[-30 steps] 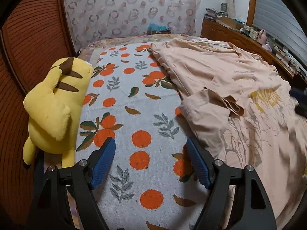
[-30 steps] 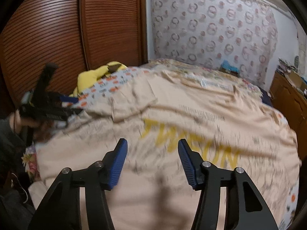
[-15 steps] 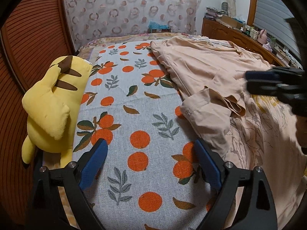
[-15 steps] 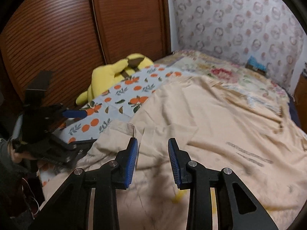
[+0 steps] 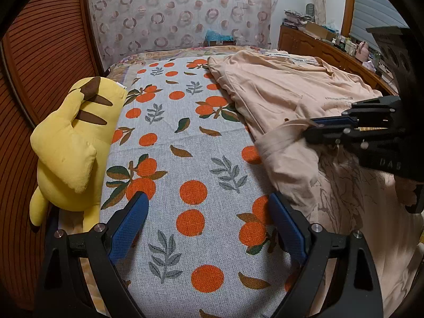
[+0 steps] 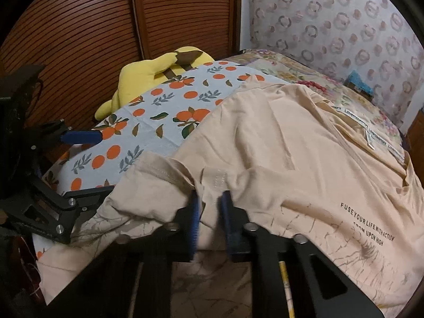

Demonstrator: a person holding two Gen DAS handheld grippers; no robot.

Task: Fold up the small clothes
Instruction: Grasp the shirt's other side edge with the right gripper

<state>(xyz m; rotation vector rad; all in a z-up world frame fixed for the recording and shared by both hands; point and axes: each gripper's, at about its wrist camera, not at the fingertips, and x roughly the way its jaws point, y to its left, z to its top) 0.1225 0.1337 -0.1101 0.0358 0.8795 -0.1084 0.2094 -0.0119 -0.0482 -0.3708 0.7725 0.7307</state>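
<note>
Both jaws differ: right gripper (image 6: 209, 212) has clenched on the T-shirt's (image 6: 278, 143) sleeve since a second ago, so folding can start; left gripper (image 5: 206, 228), wider now, holds nothing.

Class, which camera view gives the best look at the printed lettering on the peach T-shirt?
The right wrist view: the black lettering on the peach T-shirt is near and readable there. In the left wrist view the same lettering is a tiny, unreadable line, far off beside the right gripper.
</note>
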